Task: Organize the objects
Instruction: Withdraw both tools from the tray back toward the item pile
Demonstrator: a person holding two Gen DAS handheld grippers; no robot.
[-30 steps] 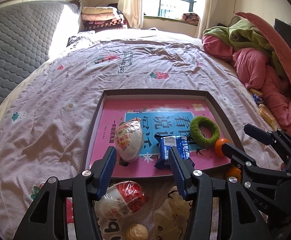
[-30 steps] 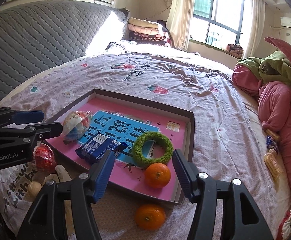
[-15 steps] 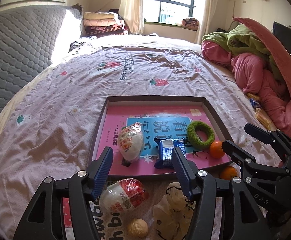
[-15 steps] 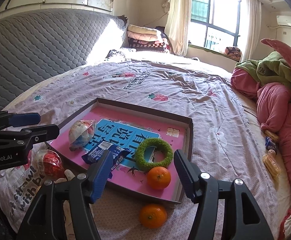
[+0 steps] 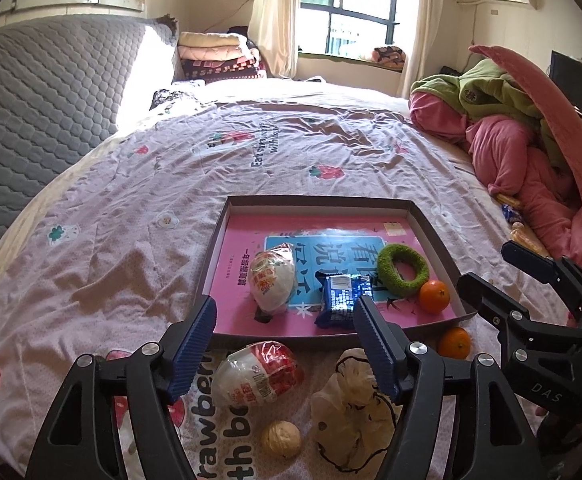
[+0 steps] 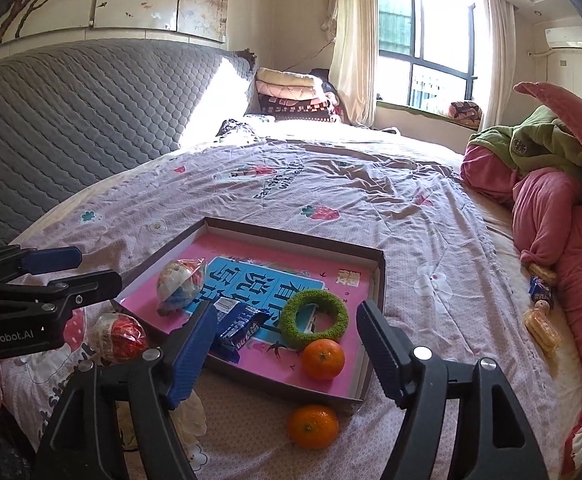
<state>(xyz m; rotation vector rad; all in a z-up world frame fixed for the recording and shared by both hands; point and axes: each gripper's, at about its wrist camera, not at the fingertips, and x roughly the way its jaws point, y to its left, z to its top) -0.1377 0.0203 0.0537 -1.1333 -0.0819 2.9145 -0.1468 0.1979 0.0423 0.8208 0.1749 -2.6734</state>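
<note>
While spread wide and holding nothing, both grippers, left gripper [image 5: 285, 322] and right gripper [image 6: 285, 330], risk nudging the round orange mandarin [image 6: 312, 426] at six o'clock of the shallow brown cardboard tray [image 6: 379, 280], rolling away.

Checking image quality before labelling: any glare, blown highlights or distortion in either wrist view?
Left wrist: window blown out, sun patch washes the headboard, heavy fisheye bend and dark corners, tray sharp. Right wrist: same clipped window and sunlit sheet; orange outside the tray crisp.
</note>
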